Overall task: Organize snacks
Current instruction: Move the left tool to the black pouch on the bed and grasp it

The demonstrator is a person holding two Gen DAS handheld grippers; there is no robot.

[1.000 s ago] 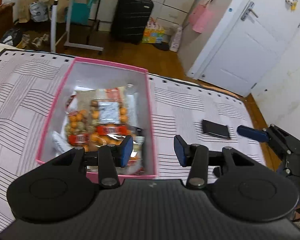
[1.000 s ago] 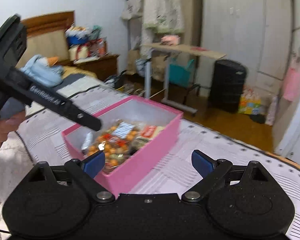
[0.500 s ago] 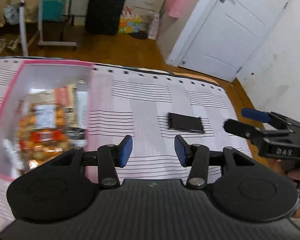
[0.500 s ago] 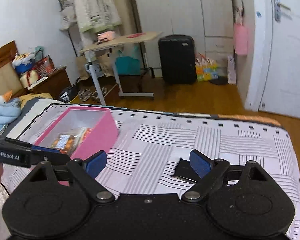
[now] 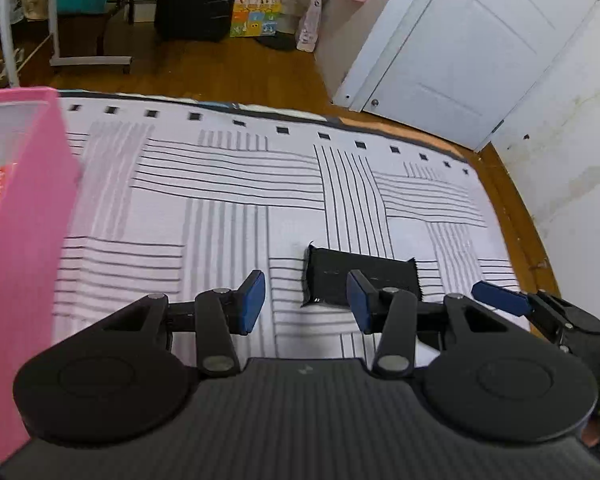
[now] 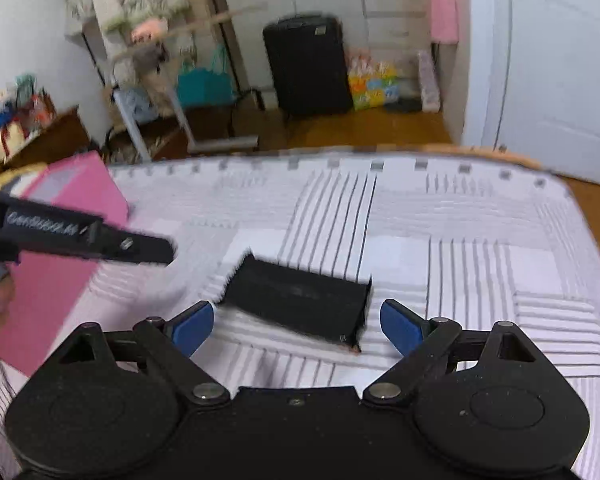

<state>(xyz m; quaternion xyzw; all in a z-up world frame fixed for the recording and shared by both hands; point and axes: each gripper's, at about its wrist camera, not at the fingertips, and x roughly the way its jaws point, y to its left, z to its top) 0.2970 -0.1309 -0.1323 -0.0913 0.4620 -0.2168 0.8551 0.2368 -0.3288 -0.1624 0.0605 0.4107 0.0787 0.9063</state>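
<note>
A flat black snack packet lies on the striped white bedspread; it also shows in the right wrist view. My left gripper is open and empty, just short of the packet's near edge. My right gripper is open wide and empty, its fingers on either side of the packet's near edge. A pink box holding snack packets stands at the left, also seen in the right wrist view. The left gripper's finger shows in the right wrist view.
The bed's far edge drops to a wooden floor. A black suitcase, a rolling side table and a white door stand beyond. The right gripper's fingertip shows at the right of the left wrist view.
Both grippers have swung from the pink box to the right and moved down close to the black packet. Both stay open.
</note>
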